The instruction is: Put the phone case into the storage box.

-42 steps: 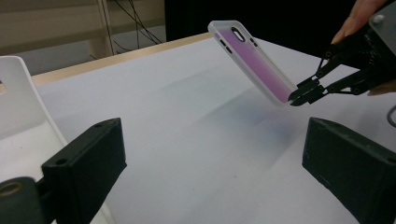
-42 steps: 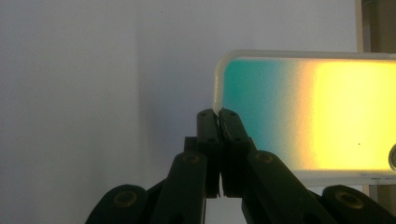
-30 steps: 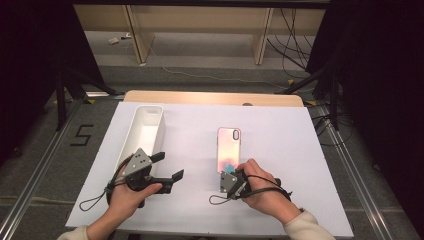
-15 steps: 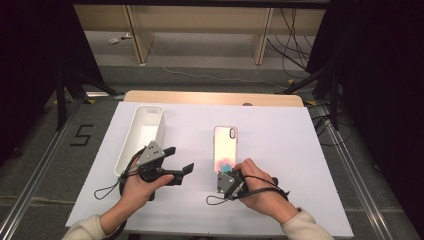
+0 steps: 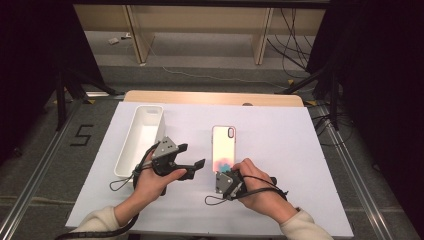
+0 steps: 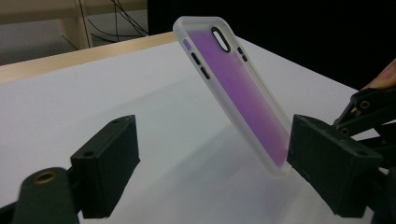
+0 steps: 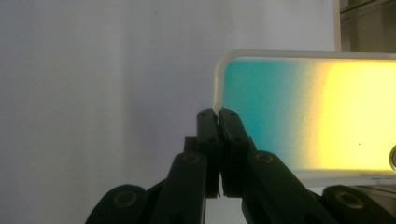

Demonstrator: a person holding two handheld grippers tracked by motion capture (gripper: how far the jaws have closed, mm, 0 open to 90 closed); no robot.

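Both grippers are matte black linkages with brass-coloured pivot pins behind the jaws, blocky rectangular pads at the tips, grey three-cornered plates on top, trailing black cables, and cream sleeves.

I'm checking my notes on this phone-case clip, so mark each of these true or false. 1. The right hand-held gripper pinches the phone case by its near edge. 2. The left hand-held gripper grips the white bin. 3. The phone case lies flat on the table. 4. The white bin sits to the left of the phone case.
1. True: the right hand-held gripper is shut on the near edge of the phone case.
2. False: the left hand-held gripper is open, its jaws apart and just now closing with nothing between them, beside the white bin.
3. False: its far end is tilted up off the table.
4. True.
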